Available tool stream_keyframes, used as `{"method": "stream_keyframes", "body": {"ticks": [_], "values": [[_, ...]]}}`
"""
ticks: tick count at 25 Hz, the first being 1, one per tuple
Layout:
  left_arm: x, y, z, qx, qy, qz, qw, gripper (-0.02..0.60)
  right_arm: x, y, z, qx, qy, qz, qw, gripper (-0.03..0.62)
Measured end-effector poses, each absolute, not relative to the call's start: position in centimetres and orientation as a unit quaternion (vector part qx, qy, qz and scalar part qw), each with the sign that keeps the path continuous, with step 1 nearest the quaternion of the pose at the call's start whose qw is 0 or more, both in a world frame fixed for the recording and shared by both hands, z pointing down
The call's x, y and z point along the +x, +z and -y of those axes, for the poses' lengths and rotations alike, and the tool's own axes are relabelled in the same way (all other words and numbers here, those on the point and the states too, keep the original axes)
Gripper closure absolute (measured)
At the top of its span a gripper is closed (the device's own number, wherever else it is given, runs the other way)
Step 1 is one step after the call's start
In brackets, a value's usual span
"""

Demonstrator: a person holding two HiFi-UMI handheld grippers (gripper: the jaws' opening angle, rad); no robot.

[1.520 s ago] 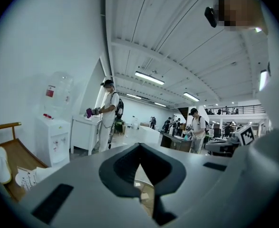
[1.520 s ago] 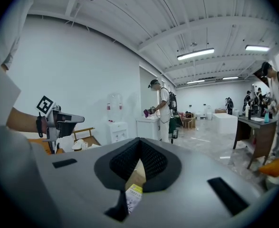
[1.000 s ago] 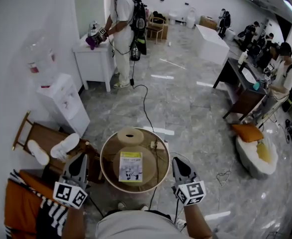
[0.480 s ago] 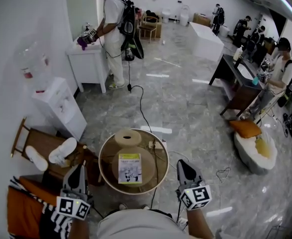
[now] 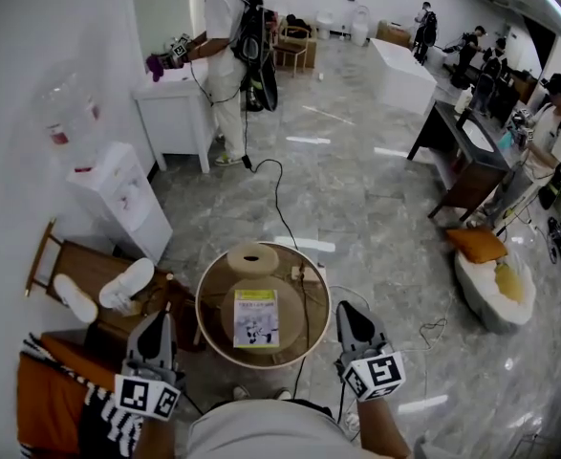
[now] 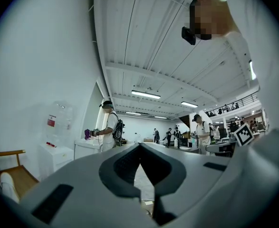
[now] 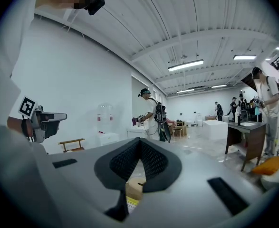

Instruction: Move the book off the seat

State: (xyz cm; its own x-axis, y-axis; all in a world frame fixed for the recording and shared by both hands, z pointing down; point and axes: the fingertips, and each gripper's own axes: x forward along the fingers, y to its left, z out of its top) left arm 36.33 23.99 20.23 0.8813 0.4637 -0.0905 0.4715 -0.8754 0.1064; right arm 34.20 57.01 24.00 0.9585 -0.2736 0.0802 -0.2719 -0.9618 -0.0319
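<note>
— Left gripper point(image 6: 139, 146): what do you read?

— Jaws closed tip to tip, nothing between them. I see it pointing level, out across the room.

— And the right gripper point(image 7: 140, 140)?

— Same on my screen. The dark pads meet at the tips and it carries nothing. Through the small gap under the tips I catch a yellow strip and some tan board. I take the strip for the book's edge but can't be sure.

— Where's the book point(image 5: 256, 317)?

— Flat on the round seat point(image 5: 204, 299), near the middle, slightly toward the operator's side. Yellow-green band across the top of the cover, black-and-white picture under it. Neither gripper touches it.

— How do the grippers sit against the seat?

— One on each side in the head view, both outside the rim, book between them. I can't tell their height over the seat.

— Anything else on the seat?

— A tan round piece point(image 5: 252, 258) with a hole in its top, at the far edge, apart from the book. A dark cable point(image 5: 302, 314) crosses the right part, beside the book.

— Surroundings?

— Wooden chair point(image 5: 41, 251) to the left with two white slippers point(image 5: 125, 285) on it. Water dispenser point(image 5: 118, 199) against the wall beyond. A person point(image 5: 225, 27) stands at a white cabinet point(image 5: 175, 113) far back.
</note>
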Motion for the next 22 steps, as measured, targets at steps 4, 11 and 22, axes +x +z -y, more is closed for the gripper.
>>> {"method": "stream_keyframes", "body": {"ticks": [4,11,22], "values": [[35.8,20.4,-23.1,0.97,-0.027,-0.233,0.06,0.565,34.2,23.9,-56.2,-0.988,-0.042,-0.146,0.008,0.572],[34.9,20.7,-22.7,0.97,-0.025,-0.234,0.063,0.565,33.7,23.4,-54.9,-0.987,-0.042,-0.155,0.003,0.572],[34.0,21.3,-20.7,0.97,-0.023,-0.229,0.076,0.565,33.2,22.8,-52.4,-0.985,-0.044,-0.167,-0.009,0.572]]}}
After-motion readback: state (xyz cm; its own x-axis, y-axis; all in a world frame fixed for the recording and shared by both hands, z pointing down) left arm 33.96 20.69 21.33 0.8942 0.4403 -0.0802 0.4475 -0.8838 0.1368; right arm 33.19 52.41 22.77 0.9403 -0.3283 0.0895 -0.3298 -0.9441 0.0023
